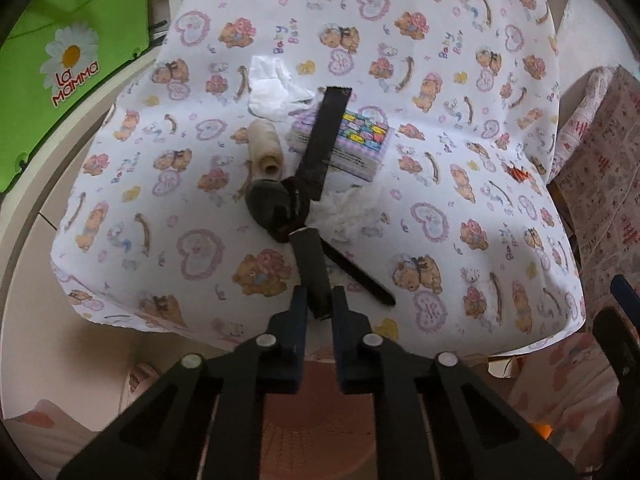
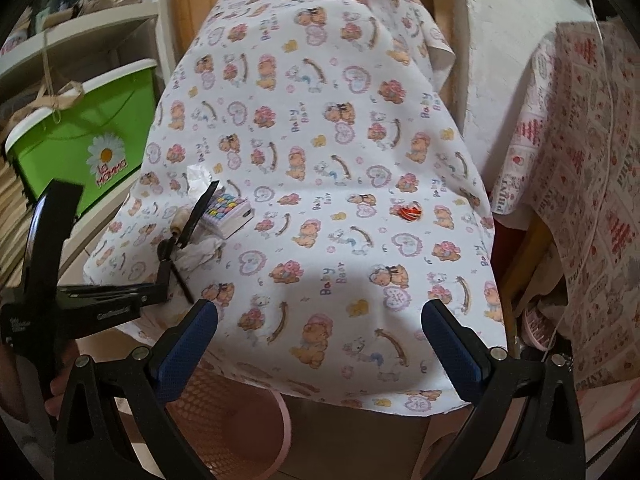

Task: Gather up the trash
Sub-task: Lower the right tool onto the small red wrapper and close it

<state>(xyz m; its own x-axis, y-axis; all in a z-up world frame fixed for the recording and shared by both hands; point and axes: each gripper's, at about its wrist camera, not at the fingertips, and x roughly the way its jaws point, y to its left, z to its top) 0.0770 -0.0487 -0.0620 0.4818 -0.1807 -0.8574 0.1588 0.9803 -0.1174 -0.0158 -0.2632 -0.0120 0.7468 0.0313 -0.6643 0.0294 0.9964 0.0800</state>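
Note:
My left gripper [image 1: 319, 304] is shut on the handle of a black hair brush [image 1: 310, 208], which it holds over the bear-print tablecloth [image 1: 440, 240]; it also shows in the right wrist view [image 2: 160, 284] at the left. A crumpled white tissue [image 1: 348, 212] lies under the brush. A second crumpled tissue [image 1: 272, 88] lies farther back. A small orange-red wrapper [image 1: 519, 173] lies at the right, also in the right wrist view [image 2: 409, 211]. My right gripper [image 2: 320, 320] is open and empty above the table's near edge.
A pastel tissue pack [image 1: 352, 140] and a cream thread spool [image 1: 265, 151] lie by the brush. A pink mesh basket [image 2: 240, 420] stands on the floor below the table's front edge. A green box [image 1: 72, 52] sits at the left. A covered table [image 2: 580, 200] is at the right.

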